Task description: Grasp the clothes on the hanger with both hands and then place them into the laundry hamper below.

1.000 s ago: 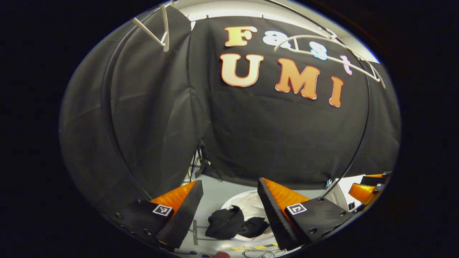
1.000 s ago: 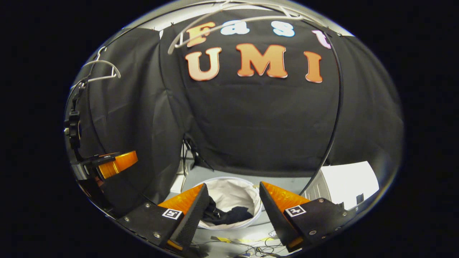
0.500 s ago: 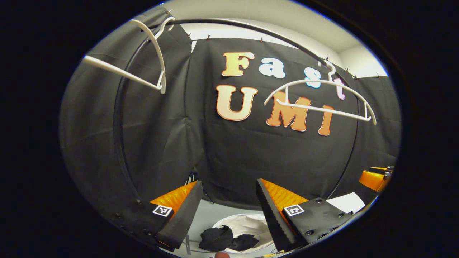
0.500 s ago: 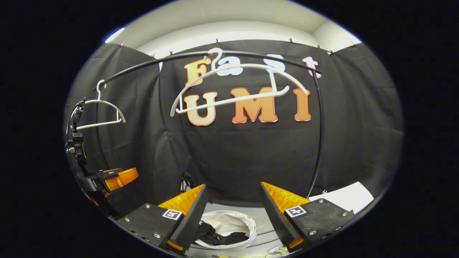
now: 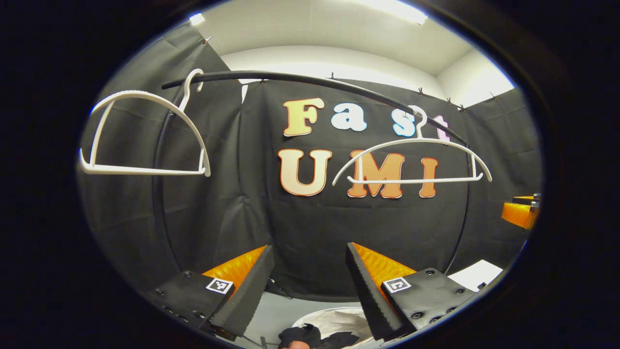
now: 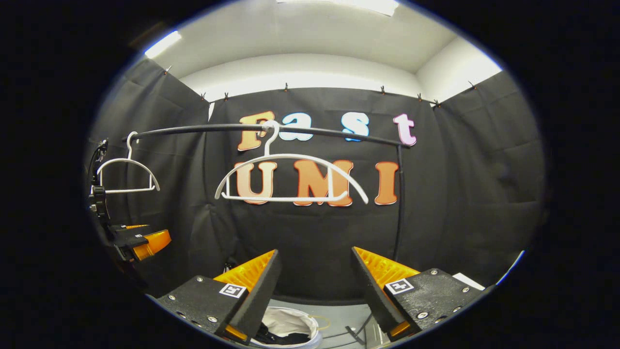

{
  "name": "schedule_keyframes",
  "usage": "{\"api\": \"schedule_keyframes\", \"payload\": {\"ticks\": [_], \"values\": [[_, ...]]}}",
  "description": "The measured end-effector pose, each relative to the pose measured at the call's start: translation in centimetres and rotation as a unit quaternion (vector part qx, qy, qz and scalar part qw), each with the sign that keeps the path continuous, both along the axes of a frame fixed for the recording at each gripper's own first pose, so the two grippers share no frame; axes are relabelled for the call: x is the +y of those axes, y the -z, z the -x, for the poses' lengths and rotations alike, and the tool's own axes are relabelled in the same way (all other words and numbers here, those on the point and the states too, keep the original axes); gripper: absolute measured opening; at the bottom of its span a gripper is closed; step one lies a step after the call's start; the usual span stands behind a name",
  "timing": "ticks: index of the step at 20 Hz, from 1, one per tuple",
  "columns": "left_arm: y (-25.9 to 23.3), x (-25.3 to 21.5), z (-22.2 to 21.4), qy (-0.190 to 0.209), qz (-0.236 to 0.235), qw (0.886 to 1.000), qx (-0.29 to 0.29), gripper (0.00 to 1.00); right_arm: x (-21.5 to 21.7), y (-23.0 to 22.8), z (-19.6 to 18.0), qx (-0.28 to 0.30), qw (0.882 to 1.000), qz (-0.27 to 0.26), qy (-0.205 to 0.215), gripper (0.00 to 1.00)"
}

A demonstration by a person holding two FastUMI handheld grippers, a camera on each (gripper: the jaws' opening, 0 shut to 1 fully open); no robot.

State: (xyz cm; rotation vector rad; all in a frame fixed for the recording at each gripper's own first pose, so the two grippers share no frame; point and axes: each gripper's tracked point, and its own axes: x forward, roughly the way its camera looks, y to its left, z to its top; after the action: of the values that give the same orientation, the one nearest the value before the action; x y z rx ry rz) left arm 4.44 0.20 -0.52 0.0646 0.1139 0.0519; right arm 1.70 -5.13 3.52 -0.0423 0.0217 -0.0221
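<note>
Two bare white hangers hang from the black rail [image 5: 300,80]: one at the left [image 5: 145,170] and one at the right [image 5: 411,182]. My left gripper [image 5: 308,247] is open with nothing between its fingers, well below the hangers. Under it the white hamper [image 5: 339,320] holds dark clothes [image 5: 298,333]. In the right gripper view, my right gripper [image 6: 315,251] is open and empty below the nearer hanger [image 6: 281,198]. The hamper [image 6: 290,322] with dark clothes [image 6: 276,335] lies beneath it. The left gripper [image 6: 145,240] shows at the far left, under the other hanger [image 6: 128,191].
The rail [image 6: 300,130] bends down into a post [image 6: 398,203] at the right. A white box [image 5: 477,274] stands on the grey floor at the right. The right gripper [image 5: 518,213] shows at the right edge of the left gripper view.
Both grippers have risen and tilted up. The hamper with the clothes has dropped to the bottom edge and the hangers and rail have come fully into view. Both stay open.
</note>
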Motion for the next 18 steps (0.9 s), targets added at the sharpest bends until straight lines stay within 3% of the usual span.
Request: {"api": "schedule_keyframes", "payload": {"ticks": [1, 4, 5, 6, 9, 10, 14, 18], "values": [[-0.4, -0.2, 0.0, 0.001, 0.006, 1.0, -0.005, 0.94, -0.5, -0.3, 0.2, -0.004, 1.0, 0.002, 0.005, 0.97], [-1.3, -1.1, -0.1, 0.01, 0.02, 1.0, -0.017, 0.94, -1.7, -1.1, 0.9, -0.015, 1.0, 0.003, 0.016, 0.97], [-1.6, -1.2, -0.1, 0.013, 0.02, 1.0, -0.02, 0.94, -1.9, -1.2, 1.1, -0.018, 1.0, 0.003, 0.019, 0.89], [-2.0, -1.3, -0.1, 0.016, 0.019, 0.999, -0.023, 0.94, -2.2, -1.4, 1.3, -0.021, 1.0, 0.002, 0.022, 0.97], [-2.4, -1.3, 0.1, 0.013, 0.005, 0.999, -0.032, 0.93, -2.6, -1.9, 2.0, -0.024, 0.999, -0.002, 0.024, 0.97], [-2.5, -1.4, 0.1, 0.014, 0.003, 0.999, -0.034, 0.94, -2.6, -2.0, 2.0, -0.026, 0.999, -0.003, 0.024, 0.89], [-2.4, -1.5, 0.2, 0.016, 0.008, 0.999, -0.032, 0.96, -2.6, -2.0, 1.8, -0.029, 0.999, -0.009, 0.023, 0.89], [-2.2, -1.4, 0.2, 0.012, 0.004, 0.999, -0.032, 0.93, -2.8, -1.0, 1.1, -0.021, 0.999, -0.013, 0.026, 0.89]]}}
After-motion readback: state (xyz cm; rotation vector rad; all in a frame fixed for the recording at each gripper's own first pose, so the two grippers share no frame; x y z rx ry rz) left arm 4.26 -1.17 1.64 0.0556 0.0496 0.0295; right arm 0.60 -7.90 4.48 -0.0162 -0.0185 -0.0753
